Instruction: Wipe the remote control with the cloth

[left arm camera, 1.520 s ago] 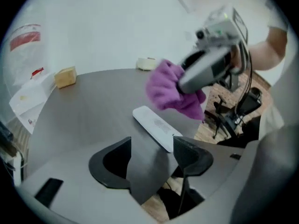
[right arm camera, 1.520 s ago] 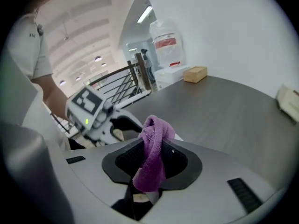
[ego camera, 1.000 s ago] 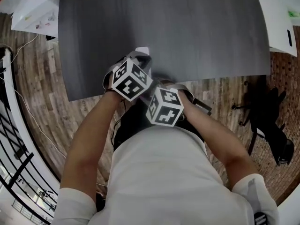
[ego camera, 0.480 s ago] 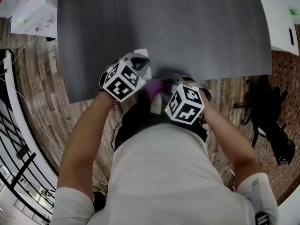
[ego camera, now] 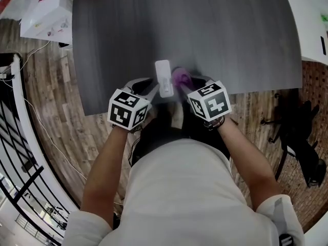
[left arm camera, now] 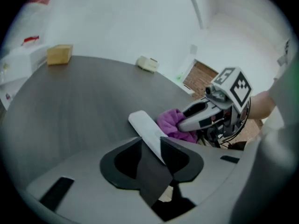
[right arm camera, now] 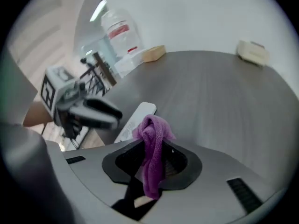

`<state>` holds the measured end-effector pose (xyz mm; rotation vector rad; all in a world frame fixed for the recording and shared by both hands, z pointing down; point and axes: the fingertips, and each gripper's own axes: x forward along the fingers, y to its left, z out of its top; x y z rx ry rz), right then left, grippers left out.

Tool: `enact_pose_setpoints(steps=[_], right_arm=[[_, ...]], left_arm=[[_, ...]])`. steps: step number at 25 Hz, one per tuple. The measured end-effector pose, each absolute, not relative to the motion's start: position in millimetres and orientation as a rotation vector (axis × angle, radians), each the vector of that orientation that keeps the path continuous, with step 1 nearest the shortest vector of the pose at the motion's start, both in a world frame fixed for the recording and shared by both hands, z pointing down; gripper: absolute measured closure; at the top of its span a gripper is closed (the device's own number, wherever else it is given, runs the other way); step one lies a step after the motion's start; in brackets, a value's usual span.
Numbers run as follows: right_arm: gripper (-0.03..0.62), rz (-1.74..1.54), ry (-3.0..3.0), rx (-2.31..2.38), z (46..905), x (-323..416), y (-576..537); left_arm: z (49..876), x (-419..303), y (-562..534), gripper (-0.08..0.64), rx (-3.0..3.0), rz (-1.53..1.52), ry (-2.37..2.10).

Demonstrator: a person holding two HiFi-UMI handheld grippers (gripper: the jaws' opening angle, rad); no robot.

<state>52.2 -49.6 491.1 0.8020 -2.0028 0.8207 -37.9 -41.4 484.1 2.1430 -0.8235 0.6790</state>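
The white remote control [ego camera: 163, 78] lies flat on the dark grey table [ego camera: 215, 29] near its front edge. In the left gripper view the remote [left arm camera: 145, 132] has its near end between my left gripper's [left arm camera: 150, 146] jaws, which have just been opening; a dark gap shows beside it. My left gripper [ego camera: 155, 89] sits at the remote's near end. My right gripper [ego camera: 185, 82] is shut on the purple cloth [ego camera: 180, 77], just right of the remote. The cloth [right arm camera: 152, 139] hangs bunched from the right gripper's [right arm camera: 152, 148] jaws, with the remote [right arm camera: 135, 120] beyond it.
A white box [ego camera: 46, 17] and a tan block [left arm camera: 60, 54] stand at the table's far left. A small cream object [left arm camera: 147, 63] lies at the far side. A clear bottle [right arm camera: 119, 31] stands beyond. A black stand [ego camera: 294, 132] is on the wooden floor at the right.
The two grippers, close together over the table's edge before, have rolled and spread apart. The remote now lies on the table, the cloth beside its right edge.
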Motion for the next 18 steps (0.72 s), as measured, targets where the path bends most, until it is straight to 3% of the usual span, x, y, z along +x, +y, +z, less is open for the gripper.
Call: enact_pose_setpoints(steps=[2, 6, 14, 18], right_arm=[[0.483, 1.04, -2.035, 0.851, 493.6, 39.9, -46.8], [0.483, 1.34, -2.119, 0.843, 487.8, 18.8, -47.7], [0.483, 1.542, -2.331, 0.669, 447.6, -11.2, -45.8], [0.483, 1.375, -2.367, 0.547, 446.9, -41.3, -34.6]], left_arm=[[498.1, -28.0, -26.6, 0.387, 2.105, 0.691, -0.73], [500.8, -19.6, -17.9, 0.312, 2.201, 0.751, -0.614], [502.2, -28.3, -12.8, 0.275, 2.325, 0.898, -0.434], [504.9, -30.0, -10.6, 0.272, 2.381, 1.002, -0.393]])
